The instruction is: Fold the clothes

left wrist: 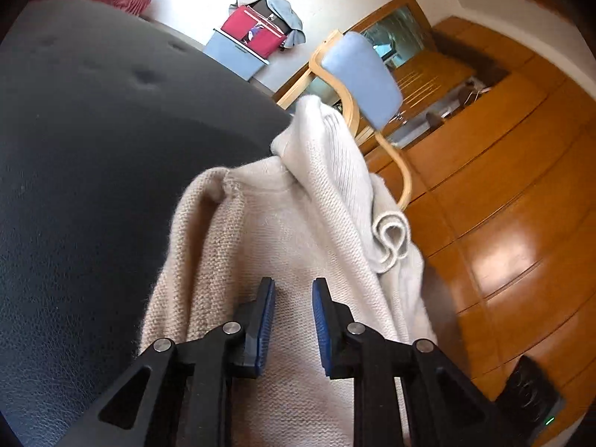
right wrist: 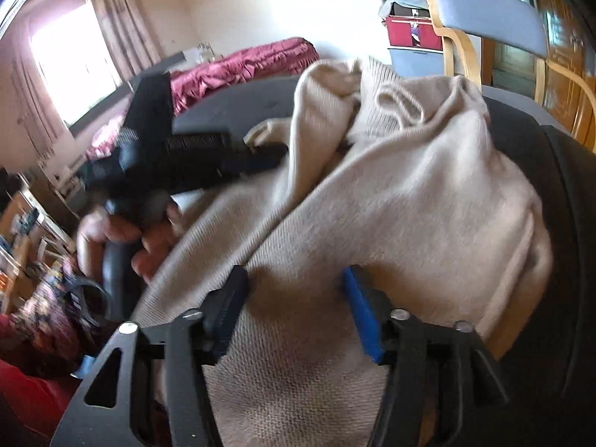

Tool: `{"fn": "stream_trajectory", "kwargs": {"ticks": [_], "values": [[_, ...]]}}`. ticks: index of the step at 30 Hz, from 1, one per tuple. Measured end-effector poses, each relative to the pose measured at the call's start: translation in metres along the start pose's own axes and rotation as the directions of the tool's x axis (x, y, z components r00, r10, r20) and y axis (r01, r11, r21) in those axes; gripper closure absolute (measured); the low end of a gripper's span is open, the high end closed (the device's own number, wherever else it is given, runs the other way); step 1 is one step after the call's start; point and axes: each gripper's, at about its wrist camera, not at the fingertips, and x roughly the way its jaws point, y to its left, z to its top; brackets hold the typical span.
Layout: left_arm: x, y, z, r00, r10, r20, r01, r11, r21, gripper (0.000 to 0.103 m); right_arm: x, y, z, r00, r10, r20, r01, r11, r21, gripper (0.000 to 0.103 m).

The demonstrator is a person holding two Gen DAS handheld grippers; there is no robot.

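On the dark ottoman [left wrist: 93, 149], both claws, left [left wrist: 293, 288] and right [right wrist: 294, 279], gape over the bunched sweater [left wrist: 298, 223], maybe pressing it; its hanging edge could slide off.

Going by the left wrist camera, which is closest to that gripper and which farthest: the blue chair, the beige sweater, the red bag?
1. Beige sweater: directly under the left gripper, between its open fingers.
2. Blue chair: beyond the sweater, upper right.
3. Red bag: by the far wall, top centre.
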Motion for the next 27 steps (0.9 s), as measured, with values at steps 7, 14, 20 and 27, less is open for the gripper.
{"fn": "stream_trajectory", "kwargs": {"ticks": [7,14,20,27], "values": [[-0.004,0.0,0.002,1.0,0.005,0.0,-0.005,1.0,0.01,0.083,-0.003,-0.003,-0.001,0.999,-0.001,0.034,0.003,0.998,-0.055,0.076],[0.01,-0.002,0.002,1.0,0.002,0.0,-0.002,1.0,0.005,0.083,-0.022,-0.041,0.005,0.988,0.11,0.106,-0.121,0.986,0.11,0.089],[0.01,-0.001,0.004,1.0,0.001,0.0,-0.001,1.0,0.004,0.083,-0.057,-0.096,0.006,0.978,0.047,0.205,-0.103,0.957,0.27,0.103],[0.015,-0.002,0.008,1.0,0.001,-0.002,-0.001,1.0,0.006,0.083,-0.058,-0.082,0.004,0.96,0.224,0.169,-0.257,0.944,0.205,0.089]]}}
